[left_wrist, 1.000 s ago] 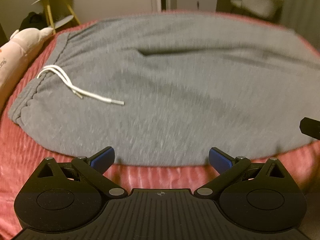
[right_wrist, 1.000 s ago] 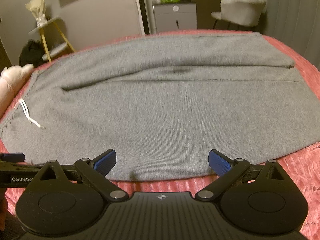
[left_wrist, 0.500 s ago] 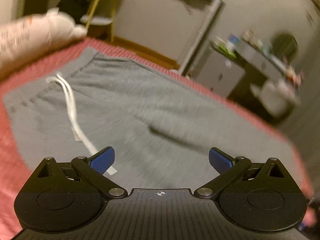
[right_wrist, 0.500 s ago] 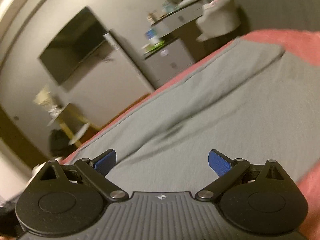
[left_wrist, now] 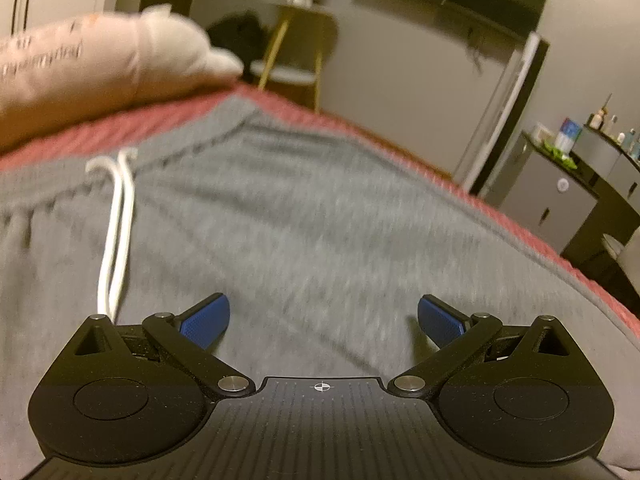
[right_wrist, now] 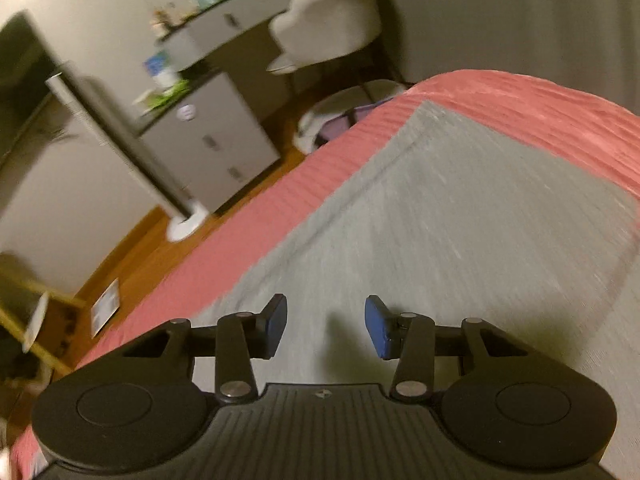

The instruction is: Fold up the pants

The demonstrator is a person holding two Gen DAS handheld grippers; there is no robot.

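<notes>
Two grippers hang over grey pants (left_wrist: 320, 232) spread flat on a red bedspread (right_wrist: 248, 216). The left gripper (left_wrist: 323, 320) gapes wide with nothing between its pads; the right gripper (right_wrist: 326, 326) is closing over bare cloth, having been fully apart before. Left view shows the waistband and white drawstring (left_wrist: 118, 232); right view shows the hem end, so the pants run lengthwise between them.

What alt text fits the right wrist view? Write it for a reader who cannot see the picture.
The right gripper hovers over the leg end of grey pants spread flat on a red bedspread, its jaws closing with a gap left and no cloth pinched between the blue pads. Behind, tilted and blurred, are a grey cabinet and a pale chair.
</notes>
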